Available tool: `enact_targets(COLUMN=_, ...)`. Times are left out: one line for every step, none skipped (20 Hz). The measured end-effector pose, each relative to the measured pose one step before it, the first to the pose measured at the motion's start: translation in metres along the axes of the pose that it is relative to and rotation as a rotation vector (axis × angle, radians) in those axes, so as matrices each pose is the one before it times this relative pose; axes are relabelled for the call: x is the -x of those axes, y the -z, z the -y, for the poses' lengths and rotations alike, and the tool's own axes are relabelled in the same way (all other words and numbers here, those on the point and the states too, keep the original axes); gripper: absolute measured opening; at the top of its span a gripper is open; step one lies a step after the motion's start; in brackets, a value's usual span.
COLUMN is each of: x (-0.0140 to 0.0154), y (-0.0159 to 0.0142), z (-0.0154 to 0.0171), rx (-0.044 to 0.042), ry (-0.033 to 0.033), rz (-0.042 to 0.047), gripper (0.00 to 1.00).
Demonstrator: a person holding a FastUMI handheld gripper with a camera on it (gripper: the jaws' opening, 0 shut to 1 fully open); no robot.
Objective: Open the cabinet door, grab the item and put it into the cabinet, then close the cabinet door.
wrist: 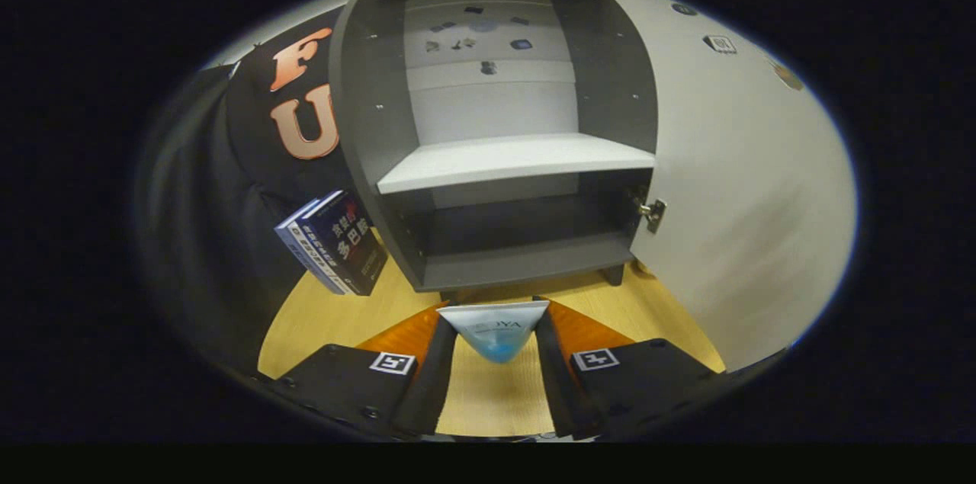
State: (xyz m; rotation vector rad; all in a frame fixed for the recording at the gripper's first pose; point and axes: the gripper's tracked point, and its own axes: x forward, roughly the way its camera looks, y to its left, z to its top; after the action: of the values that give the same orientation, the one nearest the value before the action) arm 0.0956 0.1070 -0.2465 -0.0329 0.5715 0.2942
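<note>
A small white and blue packet (496, 331) sits low in the middle of the frame, squeezed between both fingers of the gripper (494, 343). Just beyond it stands the grey cabinet (503, 164) with its door (732, 187) swung open to the right. Two books (335, 244) lean against the cabinet's left side on the wooden table (320, 316).

Book (347, 240) cover carries Chinese characters; packet (496, 333) pinched in hand-held gripper (494, 314) bears lettering.

Matt grey cabinet (381, 110), wood-grain tabletop (320, 316), perhaps glossy plastic packet (496, 331), metal hinge (652, 213).
</note>
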Motion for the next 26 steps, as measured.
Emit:
enact_targets(x=0.00224, y=-0.01779, z=-0.00733, rx=0.01398, ry=-0.0142, rz=0.01481, gripper=0.61)
enact_targets(x=0.00166, y=-0.01714, z=-0.00531, rx=0.01272, ry=-0.00898, rz=0.01111, gripper=0.61)
enact_targets(x=0.00167, y=-0.01506, z=-0.00393, rx=0.01294, ry=-0.00689, rz=0.00943, gripper=0.61)
enact_targets(x=0.001, y=-0.01671, z=-0.00385, rx=0.01485, ry=-0.0088, rz=0.01227, gripper=0.61)
enact_targets(x=-0.00087, y=-0.01561, z=-0.00411, rx=0.00985, ry=-0.00904, rz=0.01133, gripper=0.61)
enact_targets(x=-0.00071, y=-0.01528, z=-0.0042, rx=0.00723, ry=-0.00754, rz=0.01111, gripper=0.61)
enact_targets(x=-0.00185, y=-0.01528, z=-0.0014, rx=0.01017, ry=0.00001, rz=0.01243, gripper=0.61)
enact_targets(x=-0.00187, y=-0.01478, z=-0.00061, rx=0.01025, ry=0.00128, rz=0.01312, gripper=0.61)
enact_targets(x=-0.00429, y=-0.01434, z=-0.00124, rx=0.00675, ry=-0.00037, rz=0.01404, gripper=0.61)
enact_targets(x=-0.00354, y=-0.01271, z=-0.00136, rx=0.00115, ry=-0.00607, rz=0.01236, gripper=0.61)
enact_targets(x=-0.00237, y=-0.01179, z=0.00012, rx=-0.00194, ry=-0.00175, rz=0.00909, gripper=0.61)
enact_targets(x=-0.005, y=-0.01114, z=0.00204, rx=-0.00123, ry=0.00283, rz=0.00542, gripper=0.61)
enact_targets(x=-0.0075, y=-0.0113, z=0.00268, rx=0.00117, ry=0.00499, rz=0.00718, gripper=0.61)
enact_targets(x=-0.00705, y=-0.00869, z=0.00228, rx=0.00348, ry=0.00537, rz=0.00486, gripper=0.61)
enact_targets(x=-0.00654, y=-0.00711, z=0.00262, rx=0.00179, ry=0.00465, rz=0.00244, gripper=0.61)
enact_targets(x=-0.0092, y=-0.00544, z=0.00143, rx=-0.00333, ry=0.00329, rz=-0.00019, gripper=0.61)
enact_targets(x=-0.00945, y=-0.00458, z=0.00125, rx=-0.0088, ry=0.00215, rz=-0.00388, gripper=0.61)
enact_targets(x=-0.0074, y=-0.00279, z=0.00117, rx=-0.00881, ry=0.00194, rz=-0.00709, gripper=0.61)
enact_targets(x=-0.00805, y=-0.00101, z=0.00167, rx=-0.0054, ry=0.0017, rz=-0.0042, gripper=0.61)
enact_targets(x=-0.00773, y=-0.00105, z=0.00251, rx=-0.0045, ry=0.00573, rz=-0.00395, gripper=0.61)
enact_targets(x=-0.0116, y=-0.00073, z=0.00234, rx=-0.00213, ry=0.00544, rz=-0.00777, gripper=0.61)
enact_targets(x=-0.00899, y=0.00159, z=0.00235, rx=-0.00515, ry=0.0046, rz=-0.01348, gripper=0.61)
enact_targets(x=-0.00807, y=0.00174, z=0.00178, rx=-0.00544, ry=0.00066, rz=-0.01488, gripper=0.61)
enact_targets(x=-0.00576, y=0.00195, z=0.00174, rx=-0.00361, ry=0.00251, rz=-0.01084, gripper=0.61)
enact_targets(x=-0.0058, y=0.00024, z=0.00152, rx=-0.00132, ry=0.00383, rz=-0.00167, gripper=0.61)
enact_targets(x=-0.0042, y=0.00017, z=0.00052, rx=0.00147, ry=0.00255, rz=-0.00083, gripper=0.61)
